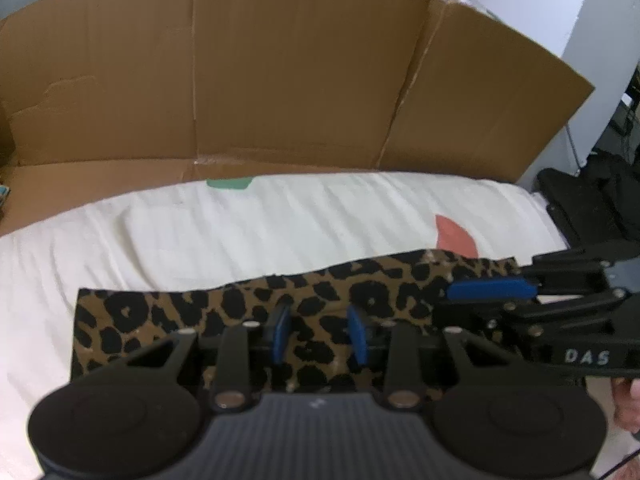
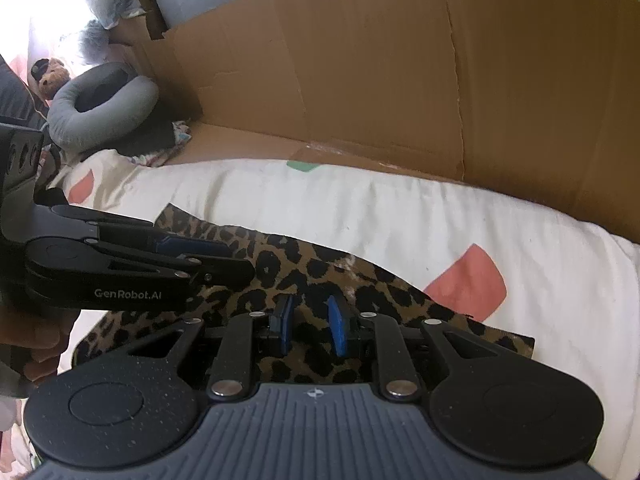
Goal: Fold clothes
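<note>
A leopard-print garment (image 1: pixel 192 312) lies flat on the cream bedcover (image 1: pixel 240 232), folded into a long strip. My left gripper (image 1: pixel 319 332) hovers over the strip's middle. Its blue pads (image 1: pixel 280 332) stand apart, and only the print below shows between them. In the right wrist view the same garment (image 2: pixel 304 264) runs slantwise under my right gripper (image 2: pixel 310 324), which is also open above the cloth, nothing pinched. Each gripper shows in the other's view: the right one (image 1: pixel 452 304) comes in over the strip's right end, the left one (image 2: pixel 240 264) comes in from the left.
A tall opened cardboard sheet (image 1: pixel 280 72) walls off the far side of the bed. A grey ring cushion (image 2: pixel 100 100) and a small plush bear (image 2: pixel 52 76) lie at the far left. Black gear (image 1: pixel 592 200) sits off the bed's right edge. A hand (image 2: pixel 44 340) holds the left gripper.
</note>
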A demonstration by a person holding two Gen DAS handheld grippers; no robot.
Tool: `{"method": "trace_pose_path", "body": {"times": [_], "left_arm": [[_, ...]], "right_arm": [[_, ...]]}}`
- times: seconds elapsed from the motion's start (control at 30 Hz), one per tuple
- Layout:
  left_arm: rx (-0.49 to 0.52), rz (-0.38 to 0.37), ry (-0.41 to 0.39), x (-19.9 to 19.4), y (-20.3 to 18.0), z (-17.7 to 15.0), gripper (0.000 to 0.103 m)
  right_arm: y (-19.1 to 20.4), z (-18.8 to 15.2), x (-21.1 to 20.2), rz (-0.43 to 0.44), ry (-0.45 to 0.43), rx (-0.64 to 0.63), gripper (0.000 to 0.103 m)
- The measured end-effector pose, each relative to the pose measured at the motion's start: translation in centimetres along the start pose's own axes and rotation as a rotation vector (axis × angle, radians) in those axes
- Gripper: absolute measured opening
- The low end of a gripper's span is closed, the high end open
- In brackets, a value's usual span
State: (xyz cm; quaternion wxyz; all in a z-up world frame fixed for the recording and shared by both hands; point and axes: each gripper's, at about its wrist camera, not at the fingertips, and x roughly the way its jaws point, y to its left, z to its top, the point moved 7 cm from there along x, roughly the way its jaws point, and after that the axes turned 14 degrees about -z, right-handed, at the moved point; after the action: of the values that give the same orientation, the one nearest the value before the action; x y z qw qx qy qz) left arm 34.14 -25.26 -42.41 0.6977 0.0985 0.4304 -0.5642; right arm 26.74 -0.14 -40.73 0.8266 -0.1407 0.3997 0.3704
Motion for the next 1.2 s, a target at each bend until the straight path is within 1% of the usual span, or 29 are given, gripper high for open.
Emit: {"method": "trace_pose_path", "body": {"times": [0.1, 0.27, 0.37, 0.43, 0.47, 0.53, 0.57, 0.67, 0.77, 0.83, 0.9, 1.0, 1.1, 1.2], "left_arm": [[-0.01, 0.002, -0.007, 0.3, 0.2, -0.1, 0.036], [-0.034, -0.017, -0.019, 0.2, 0.7, -0.2, 0.036], [-0.033, -0.018, -0.018, 0.2, 0.7, -0.2, 0.036], [-0.033, -0.017, -0.011, 0.1, 0.6, 0.0, 0.036], [-0.032, -0.016, -0.007, 0.1, 0.6, 0.1, 0.034], [-0.042, -0.023, -0.022, -0.5, 0.3, 0.7, 0.024], [-0.047, -0.032, -0.029, -0.7, 0.0, 0.7, 0.019], [-0.062, -0.06, -0.048, -1.2, -0.9, 0.7, 0.021], [-0.021, -0.067, -0.037, -0.6, -1.9, 0.3, 0.025], [0.007, -0.053, -0.034, -0.2, -2.1, 0.4, 0.028], [0.01, -0.054, -0.022, 0.5, -1.9, 0.3, 0.033], [0.023, -0.056, -0.024, 1.4, -1.5, 0.0, 0.035], [0.0, -0.069, -0.034, 1.5, -1.0, -0.1, 0.035], [0.015, -0.06, -0.012, 1.6, -1.2, 0.1, 0.035]], "right_arm": [[0.1, 0.1, 0.1, 0.002, -0.006, 0.006, 0.025], [0.5, 0.7, 0.0, 0.0, -0.033, -0.001, 0.025], [1.0, 0.8, 0.3, -0.016, -0.045, -0.042, 0.025], [1.1, 1.0, 0.5, -0.021, -0.047, -0.047, 0.025], [1.0, 0.9, 0.8, -0.031, -0.04, -0.056, 0.024], [0.9, 0.7, 1.5, -0.054, -0.024, -0.077, 0.021], [0.9, 0.5, 1.9, -0.066, -0.015, -0.088, 0.021], [0.4, 0.7, 2.4, -0.055, 0.017, -0.045, 0.021], [0.2, 0.6, 2.7, -0.04, 0.027, -0.028, 0.021], [0.0, 0.3, 2.9, -0.028, 0.028, -0.012, 0.021], [0.1, 0.2, 2.9, -0.025, 0.026, -0.013, 0.021], [0.2, 0.5, 2.5, -0.036, 0.026, -0.026, 0.021], [0.1, 0.7, 0.9, -0.072, -0.027, -0.012, 0.026], [0.4, 0.0, -0.6, -0.078, -0.048, -0.046, 0.027]]}}
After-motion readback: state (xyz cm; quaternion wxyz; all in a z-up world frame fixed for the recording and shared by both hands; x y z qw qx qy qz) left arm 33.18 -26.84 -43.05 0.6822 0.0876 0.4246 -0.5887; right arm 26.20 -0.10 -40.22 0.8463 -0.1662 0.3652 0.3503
